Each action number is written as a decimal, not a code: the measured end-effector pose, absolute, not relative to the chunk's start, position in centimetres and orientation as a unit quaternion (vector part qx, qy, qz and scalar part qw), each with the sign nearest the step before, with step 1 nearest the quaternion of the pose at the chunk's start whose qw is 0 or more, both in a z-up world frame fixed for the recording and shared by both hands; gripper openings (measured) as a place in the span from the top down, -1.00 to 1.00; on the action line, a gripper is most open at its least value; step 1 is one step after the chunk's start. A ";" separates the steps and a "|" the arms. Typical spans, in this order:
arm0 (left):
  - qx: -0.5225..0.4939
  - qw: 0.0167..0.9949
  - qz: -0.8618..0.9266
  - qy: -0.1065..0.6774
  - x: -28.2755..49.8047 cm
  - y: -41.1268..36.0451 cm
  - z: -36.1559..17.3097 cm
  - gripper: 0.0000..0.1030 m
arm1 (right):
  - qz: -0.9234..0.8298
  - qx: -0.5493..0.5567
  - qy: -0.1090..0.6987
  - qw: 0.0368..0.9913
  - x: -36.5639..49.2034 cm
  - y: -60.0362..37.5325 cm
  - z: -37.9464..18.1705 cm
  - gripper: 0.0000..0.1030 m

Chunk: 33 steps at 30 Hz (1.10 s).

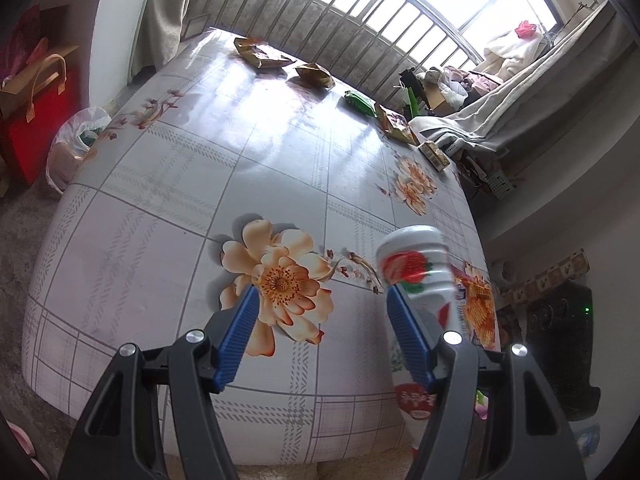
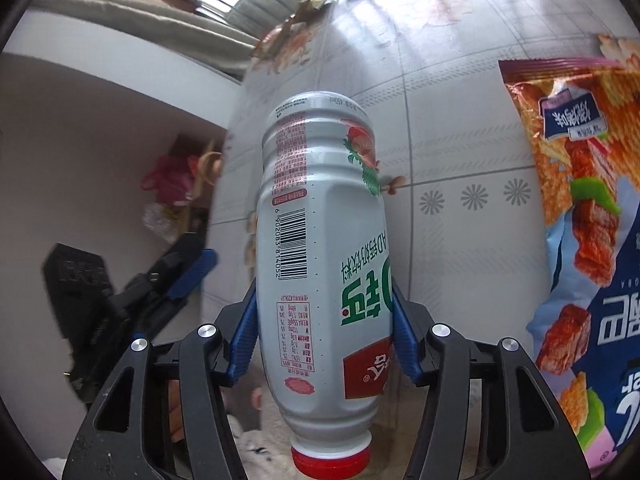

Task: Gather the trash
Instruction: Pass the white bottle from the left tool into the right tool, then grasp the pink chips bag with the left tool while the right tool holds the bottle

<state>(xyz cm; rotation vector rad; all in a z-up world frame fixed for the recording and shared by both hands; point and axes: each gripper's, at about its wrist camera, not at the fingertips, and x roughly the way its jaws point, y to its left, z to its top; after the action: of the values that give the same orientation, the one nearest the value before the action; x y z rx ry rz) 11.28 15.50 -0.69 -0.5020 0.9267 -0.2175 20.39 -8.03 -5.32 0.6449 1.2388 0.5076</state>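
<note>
A white drink bottle with a red cap and strawberry print hangs cap-down at the table's near right edge. My right gripper is shut on it, its blue pads pressing on both sides of the body. The same bottle shows in the left wrist view just right of my left gripper, which stands open over the flowered tablecloth with nothing between its fingers. A large snack bag lies flat on the table right of the bottle. One blue finger of the left gripper appears at the left of the right wrist view.
Several crumpled wrappers lie along the table's far edge: brown ones, a green one and a small box. A white plastic bag and a red gift bag stand on the floor at the left.
</note>
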 end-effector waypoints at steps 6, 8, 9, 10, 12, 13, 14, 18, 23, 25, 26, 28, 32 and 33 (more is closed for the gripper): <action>-0.227 0.857 -0.115 0.448 11.5 14.0 -0.5 -0.25 | 0.245 0.335 0.524 0.744 17.9 -12.7 -1.8 -0.06; -0.221 0.854 -0.127 0.454 11.7 13.0 -0.6 -0.24 | 0.237 0.350 0.500 0.756 16.6 -15.7 0.0 -0.06; -0.219 0.851 -0.133 0.458 11.8 12.5 -0.7 -0.25 | 0.231 0.354 0.491 0.762 16.1 -16.9 0.6 -0.06; -0.217 0.848 -0.142 0.462 11.9 11.8 -0.8 -0.24 | 0.221 0.356 0.482 0.769 15.5 -18.3 1.2 -0.06; -0.215 0.838 -0.165 0.474 12.2 10.1 -1.3 -0.25 | 0.181 0.350 0.470 0.790 14.2 -21.3 2.0 -0.06; -0.214 0.833 -0.177 0.479 12.3 9.4 -1.5 -0.24 | 0.157 0.343 0.467 0.800 13.7 -22.5 2.2 -0.06; -0.215 0.824 -0.195 0.486 12.5 8.2 -1.9 -0.25 | 0.133 0.337 0.467 0.807 13.3 -23.6 2.2 -0.06; -0.216 0.798 -0.237 0.511 13.1 5.2 -3.0 -0.24 | 0.061 0.324 0.486 0.810 12.3 -26.7 -0.1 -0.06; -0.227 0.769 -0.266 0.534 14.1 2.7 -4.0 -0.24 | 0.053 0.329 0.515 0.790 12.7 -27.1 -3.2 -0.06; -0.231 0.763 -0.271 0.539 14.4 2.0 -4.2 -0.24 | 0.051 0.323 0.519 0.789 12.8 -26.7 -3.4 -0.06; -0.232 0.760 -0.276 0.541 14.6 1.5 -4.3 -0.24 | 0.052 0.322 0.520 0.790 12.8 -26.8 -3.4 -0.06; -0.230 0.754 -0.281 0.547 14.8 0.7 -4.5 -0.24 | 0.055 0.322 0.519 0.789 13.1 -27.0 -3.5 -0.06; -0.231 0.740 -0.305 0.553 15.3 -1.5 -4.7 -0.24 | 0.062 0.330 0.515 0.789 12.4 -28.3 -3.6 -0.06; -0.232 0.736 -0.310 0.555 15.3 -2.1 -4.8 -0.24 | 0.064 0.332 0.513 0.789 11.9 -28.7 -3.7 -0.06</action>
<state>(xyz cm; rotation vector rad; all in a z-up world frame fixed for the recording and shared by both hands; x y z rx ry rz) 15.26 -2.12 -4.76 -0.5098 1.2193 -0.6803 11.92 -28.69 -3.67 0.7158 1.1043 0.1377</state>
